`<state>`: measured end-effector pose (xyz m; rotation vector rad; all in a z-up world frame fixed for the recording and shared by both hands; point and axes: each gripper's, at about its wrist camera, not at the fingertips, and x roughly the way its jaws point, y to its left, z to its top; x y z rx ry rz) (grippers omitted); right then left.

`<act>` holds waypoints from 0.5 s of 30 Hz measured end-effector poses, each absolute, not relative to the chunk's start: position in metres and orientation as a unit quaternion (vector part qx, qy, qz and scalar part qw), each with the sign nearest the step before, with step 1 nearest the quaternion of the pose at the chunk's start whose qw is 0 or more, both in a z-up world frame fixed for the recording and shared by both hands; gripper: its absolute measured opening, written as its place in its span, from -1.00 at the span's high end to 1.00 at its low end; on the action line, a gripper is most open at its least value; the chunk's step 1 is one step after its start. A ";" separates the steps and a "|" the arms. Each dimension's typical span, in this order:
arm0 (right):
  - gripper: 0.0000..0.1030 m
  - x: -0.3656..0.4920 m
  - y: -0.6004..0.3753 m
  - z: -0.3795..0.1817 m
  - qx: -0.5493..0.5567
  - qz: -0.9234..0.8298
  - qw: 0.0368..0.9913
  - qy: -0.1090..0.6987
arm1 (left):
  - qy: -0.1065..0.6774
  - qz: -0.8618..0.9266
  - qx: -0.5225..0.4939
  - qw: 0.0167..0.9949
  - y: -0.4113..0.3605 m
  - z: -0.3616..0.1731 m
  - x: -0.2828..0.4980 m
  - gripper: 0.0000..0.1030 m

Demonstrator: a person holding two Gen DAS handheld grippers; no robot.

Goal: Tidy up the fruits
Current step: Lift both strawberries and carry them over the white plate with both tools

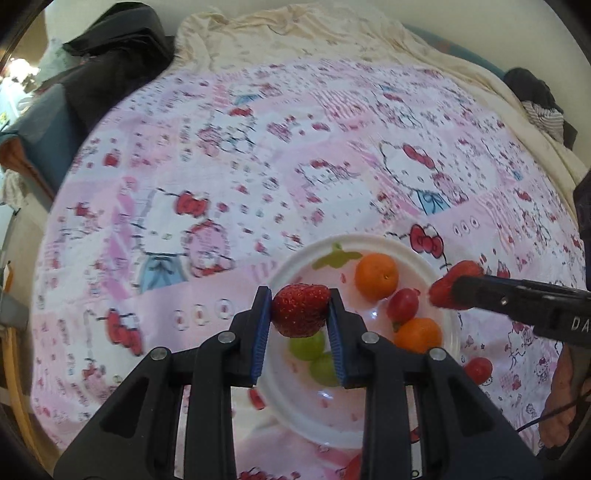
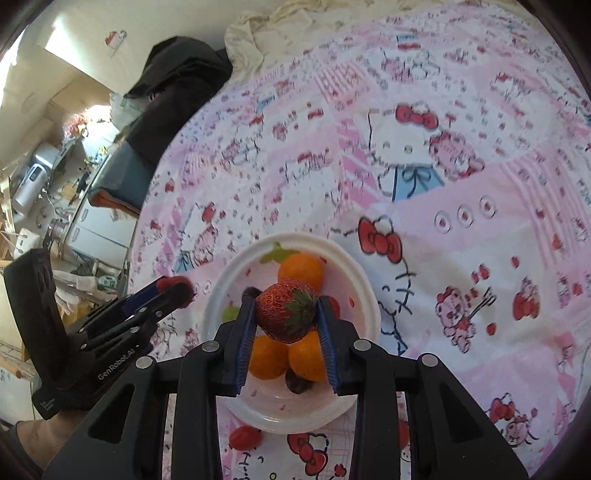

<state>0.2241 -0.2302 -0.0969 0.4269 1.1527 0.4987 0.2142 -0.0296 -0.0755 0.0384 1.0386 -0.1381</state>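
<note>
A white plate [image 1: 284, 402] lies on the pink patterned bedsheet and also shows in the right wrist view [image 2: 364, 291]. It holds oranges [image 1: 376, 275], a red grape tomato [image 1: 402, 304] and green grapes [image 1: 306, 345]. My left gripper [image 1: 300, 312] is shut on a strawberry [image 1: 300, 310] above the plate's left part. My right gripper [image 2: 286, 314] is shut on another strawberry [image 2: 286, 315] above the plate; it also shows in the left wrist view [image 1: 456, 286] at the plate's right rim. The left gripper shows in the right wrist view [image 2: 177, 290], left of the plate.
A small red tomato [image 1: 478, 369] lies on the sheet just off the plate, also seen in the right wrist view [image 2: 243, 437]. Dark clothing [image 1: 110, 55] and a cream blanket [image 1: 295, 33] lie at the far side of the bed. Cluttered shelves [image 2: 44, 177] stand left.
</note>
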 end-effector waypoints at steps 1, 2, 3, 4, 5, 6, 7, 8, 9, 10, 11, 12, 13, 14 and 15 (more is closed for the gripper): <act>0.34 0.224 -0.229 -0.100 0.199 0.233 0.784 0.540 | 0.497 -0.072 0.020 0.865 -0.032 -0.079 0.214 0.50; 0.34 0.224 -0.228 -0.103 0.199 0.234 0.781 0.544 | 0.497 -0.078 0.025 0.864 -0.035 -0.082 0.214 0.50; 0.34 0.224 -0.227 -0.106 0.201 0.235 0.778 0.546 | 0.496 -0.082 0.030 0.864 -0.038 -0.085 0.214 0.50; 0.34 0.224 -0.227 -0.108 0.204 0.236 0.776 0.549 | 0.495 -0.086 0.033 0.864 -0.040 -0.088 0.214 0.50; 0.34 0.224 -0.227 -0.110 0.206 0.236 0.773 0.551 | 0.496 -0.092 0.035 0.863 -0.042 -0.091 0.214 0.49; 0.33 0.224 -0.226 -0.113 0.207 0.236 0.771 0.554 | 0.498 -0.095 0.034 0.861 -0.042 -0.093 0.213 0.49; 0.33 0.224 -0.225 -0.114 0.208 0.236 0.770 0.556 | 0.500 -0.096 0.033 0.860 -0.042 -0.094 0.213 0.49; 0.33 0.224 -0.224 -0.116 0.208 0.236 0.768 0.558 | 0.501 -0.098 0.032 0.859 -0.042 -0.096 0.213 0.49; 0.33 0.223 -0.223 -0.116 0.207 0.237 0.767 0.559 | 0.502 -0.098 0.031 0.858 -0.041 -0.097 0.213 0.49; 0.33 0.223 -0.222 -0.116 0.205 0.239 0.767 0.560 | 0.503 -0.097 0.031 0.858 -0.040 -0.098 0.213 0.49; 0.33 0.223 -0.220 -0.117 0.203 0.240 0.766 0.561 | 0.503 -0.095 0.031 0.858 -0.039 -0.099 0.213 0.49; 0.33 0.223 -0.219 -0.118 0.203 0.240 0.765 0.563 | 0.504 -0.092 0.032 0.858 -0.038 -0.100 0.213 0.49; 0.32 0.223 -0.219 -0.119 0.203 0.240 0.764 0.564 | 0.506 -0.090 0.030 0.857 -0.037 -0.101 0.214 0.49; 0.31 0.223 -0.219 -0.119 0.203 0.240 0.764 0.564 | 0.508 -0.089 0.028 0.856 -0.036 -0.102 0.214 0.49; 0.30 0.223 -0.218 -0.120 0.204 0.240 0.762 0.566 | 0.510 -0.088 0.024 0.855 -0.035 -0.103 0.215 0.49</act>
